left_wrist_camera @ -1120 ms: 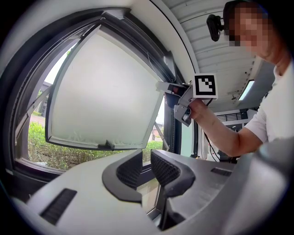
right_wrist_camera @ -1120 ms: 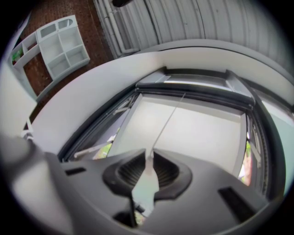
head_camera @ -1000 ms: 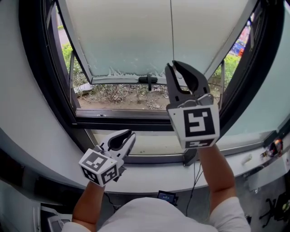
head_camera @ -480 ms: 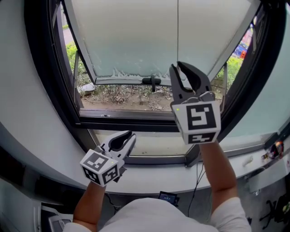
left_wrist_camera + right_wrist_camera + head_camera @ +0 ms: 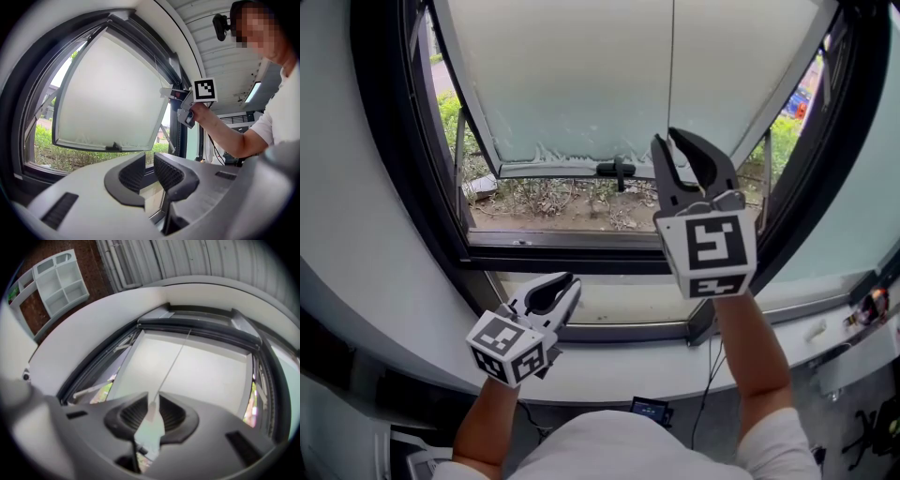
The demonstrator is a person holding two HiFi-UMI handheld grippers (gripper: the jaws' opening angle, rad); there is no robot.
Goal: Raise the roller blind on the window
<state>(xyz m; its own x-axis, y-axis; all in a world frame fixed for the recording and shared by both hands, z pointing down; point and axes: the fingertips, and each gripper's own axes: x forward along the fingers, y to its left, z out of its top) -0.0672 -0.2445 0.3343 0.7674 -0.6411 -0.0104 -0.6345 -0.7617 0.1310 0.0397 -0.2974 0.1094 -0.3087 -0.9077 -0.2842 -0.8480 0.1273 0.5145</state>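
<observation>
Plainly taut, the roller blind's pull cord (image 5: 672, 66) drops straight down in front of the frosted sash (image 5: 581, 75), right of the middle of the window, and ends between the jaws of the right tool (image 5: 673, 139). In the right gripper view that tool (image 5: 154, 401) pinches the cord's (image 5: 176, 357) small white end piece, raised before the pane. The sash, with its dark handle (image 5: 617, 170), tilts outward in the dark window frame (image 5: 581, 255) above greenery (image 5: 562, 202). The left tool (image 5: 562, 279) hangs low over the sill (image 5: 609, 366), its jaws (image 5: 149, 161) slightly parted with nothing between them.
</observation>
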